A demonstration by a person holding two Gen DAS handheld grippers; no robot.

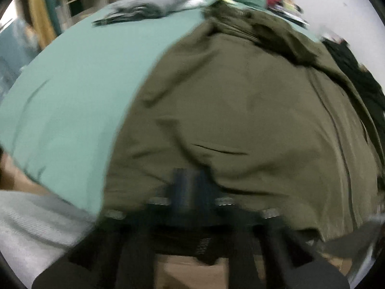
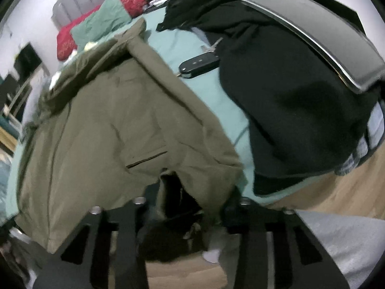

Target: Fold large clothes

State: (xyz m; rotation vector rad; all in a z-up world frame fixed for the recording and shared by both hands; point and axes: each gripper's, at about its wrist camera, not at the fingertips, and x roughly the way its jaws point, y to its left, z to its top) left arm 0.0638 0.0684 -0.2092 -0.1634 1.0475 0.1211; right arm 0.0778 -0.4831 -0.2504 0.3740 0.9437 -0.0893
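Left wrist view: teal-sheeted bed (image 1: 72, 91) with a grey folded garment (image 1: 149, 2) at its far end; an olive jacket (image 1: 240, 110) lies spread over the bed's right part. The left gripper (image 1: 190, 183) is pressed together on the jacket's near hem. Right wrist view: the right gripper (image 2: 173, 192) pinches the same hem; beside the jacket lie a car key (image 2: 199, 63) and black clothing (image 2: 288, 96).

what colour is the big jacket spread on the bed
Olive green, a plain drab khaki; the jacket shows best in the right wrist view.
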